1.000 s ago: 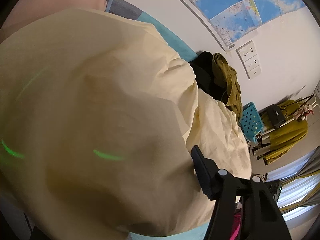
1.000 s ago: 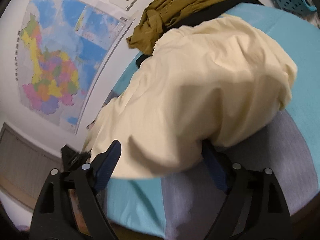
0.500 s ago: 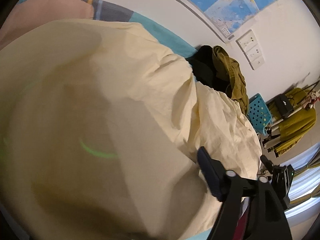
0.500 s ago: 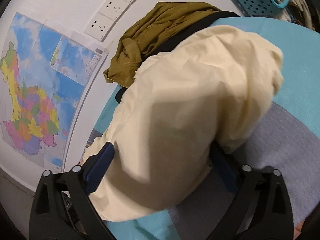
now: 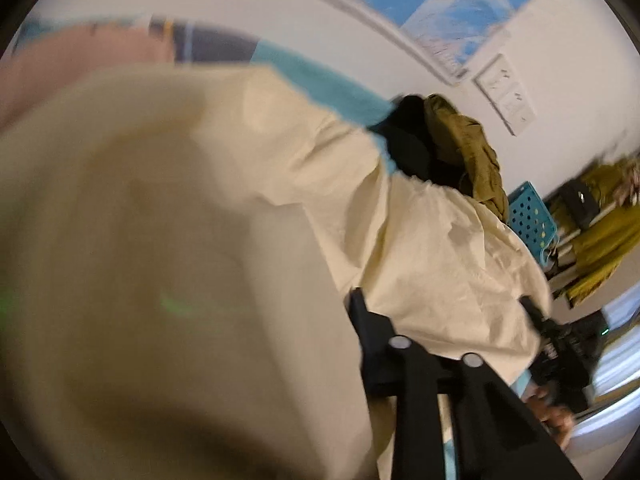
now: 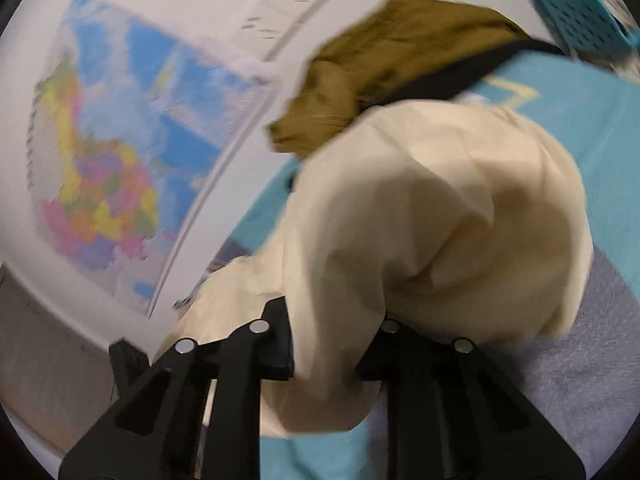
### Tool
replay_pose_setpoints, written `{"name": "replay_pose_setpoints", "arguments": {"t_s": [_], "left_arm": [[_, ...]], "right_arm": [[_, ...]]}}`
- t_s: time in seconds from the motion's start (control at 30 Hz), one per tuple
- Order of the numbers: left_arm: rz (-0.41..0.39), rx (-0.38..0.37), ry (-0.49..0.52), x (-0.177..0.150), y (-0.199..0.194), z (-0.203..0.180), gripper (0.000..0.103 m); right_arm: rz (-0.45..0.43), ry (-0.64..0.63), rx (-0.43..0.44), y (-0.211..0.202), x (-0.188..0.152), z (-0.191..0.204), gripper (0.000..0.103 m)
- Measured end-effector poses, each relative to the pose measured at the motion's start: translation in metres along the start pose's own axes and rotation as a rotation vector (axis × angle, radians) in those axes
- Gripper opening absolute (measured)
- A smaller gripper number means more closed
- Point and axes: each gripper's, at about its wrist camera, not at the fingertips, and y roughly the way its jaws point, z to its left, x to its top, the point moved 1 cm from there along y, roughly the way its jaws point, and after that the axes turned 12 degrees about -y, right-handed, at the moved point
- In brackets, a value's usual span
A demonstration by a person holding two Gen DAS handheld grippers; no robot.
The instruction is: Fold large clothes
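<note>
At the near edge of the right wrist view, the right claw [image 6: 326, 344] had just been closing, and a bunched fold of the cream garment [image 6: 432, 216] was seen pinched between its narrowed jaws. In the left wrist view only one finger of the left claw [image 5: 362, 332] could be made out; the other was buried under the cream garment [image 5: 420, 248], which filled most of that picture. Its jaws had likewise just been closing, and cloth appeared to be caught between them, though the actual contact was hidden.

It was judged that both grips had been taken on thick, gathered cloth rather than on a clean edge, so a layer could be let slip, or an extra layer dragged along, once the garment was raised, and a crooked fold would follow. The left camera being blinded by cloth, the alignment would be hard to check.

Both claws were held tilted downward toward the bed [image 6: 624, 128], the left more steeply than the right.

Further back, the garment was heaped on the teal bed, just against an olive garment [image 6: 384, 64] and a black one [image 5: 412, 140], which could be snagged. A map [image 6: 120, 152] was seen on the wall behind.
</note>
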Motion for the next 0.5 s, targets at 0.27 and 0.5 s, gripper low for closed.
{"name": "replay_pose_setpoints", "arguments": {"t_s": [0.27, 0.5], "left_arm": [[-0.122, -0.057, 0.155, 0.032, -0.076, -0.030, 0.011], [-0.305, -0.051, 0.172, 0.090, -0.161, -0.020, 0.011]], "right_arm": [[-0.080, -0.310, 0.112, -0.030, 0.045, 0.106, 0.016], [-0.143, -0.486, 0.272, 0.002, 0.084, 0.197, 0.016]]}}
